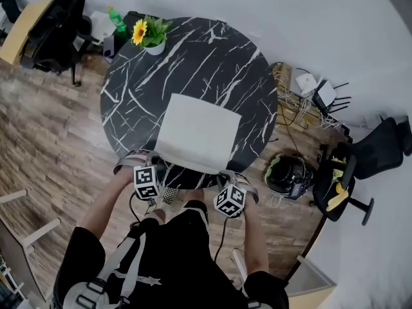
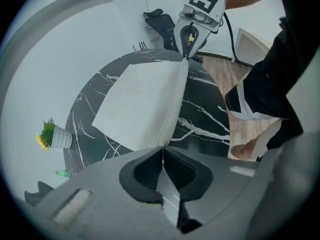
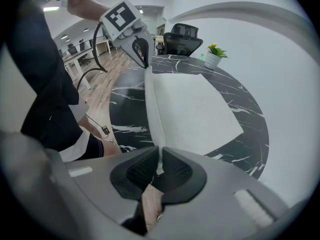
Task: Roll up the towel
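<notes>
Corners of a white rectangular cloth towel [image 1: 196, 134] are pinched in both the tools we hold. The left tool [image 2: 161, 151] is closed on the near-left corner, and we see a thin sliver of cloth caught between its dark ribbed pads. The right tool [image 3: 160, 156] is clamped in the same way on the near-right corner. The towel's near edge runs taut between the two tools and is lifted off the round black marble-patterned surface [image 1: 212, 56], so that it stands up as a narrow raised strip. The rest of the towel lies flat and unrolled, reaching from the near edge of the surface to about its middle. We find both tools at the near edge of the surface, well apart, one at each end of the lifted strip. A yellow flower in a white ribbed pot [image 1: 149, 36] stands at the far-left edge of the surface, well apart from the towel.
</notes>
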Demonstrator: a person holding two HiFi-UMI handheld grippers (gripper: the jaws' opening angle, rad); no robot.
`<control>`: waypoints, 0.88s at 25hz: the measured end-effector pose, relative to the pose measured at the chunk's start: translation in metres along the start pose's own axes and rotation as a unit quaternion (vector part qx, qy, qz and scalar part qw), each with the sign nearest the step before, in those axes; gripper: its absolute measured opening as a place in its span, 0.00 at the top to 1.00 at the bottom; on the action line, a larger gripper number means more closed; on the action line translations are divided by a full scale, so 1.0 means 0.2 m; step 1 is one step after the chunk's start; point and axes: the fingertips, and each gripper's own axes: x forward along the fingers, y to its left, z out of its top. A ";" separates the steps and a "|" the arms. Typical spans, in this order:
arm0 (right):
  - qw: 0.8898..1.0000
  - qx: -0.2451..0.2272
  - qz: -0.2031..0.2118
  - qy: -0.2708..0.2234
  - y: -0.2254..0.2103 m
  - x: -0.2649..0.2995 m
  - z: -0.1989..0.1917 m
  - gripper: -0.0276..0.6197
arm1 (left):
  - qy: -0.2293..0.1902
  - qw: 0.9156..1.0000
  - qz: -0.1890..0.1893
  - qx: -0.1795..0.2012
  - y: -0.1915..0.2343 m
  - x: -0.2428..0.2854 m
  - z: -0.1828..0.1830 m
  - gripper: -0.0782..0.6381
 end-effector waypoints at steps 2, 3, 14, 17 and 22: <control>1.000 -0.002 0.000 0.001 -0.02 0.01 0.00 0.91 | 0.001 1.000 -0.002 0.001 0.01 0.01 0.00 0.86; 1.000 -0.003 0.001 0.001 -0.03 0.02 0.00 0.91 | 0.003 1.000 -0.004 0.001 0.02 0.02 0.00 0.86; 1.000 -0.006 0.005 0.006 -0.11 0.10 -0.02 0.91 | 0.016 1.000 0.000 0.011 0.10 0.10 0.01 0.86; 1.000 -0.002 0.006 0.002 -0.12 0.10 -0.02 0.90 | 0.018 1.000 0.000 0.012 0.11 0.12 0.01 0.86; 1.000 -0.008 -0.009 0.000 -0.13 0.11 -0.02 0.87 | 0.024 1.000 -0.008 0.013 0.07 0.16 0.00 0.83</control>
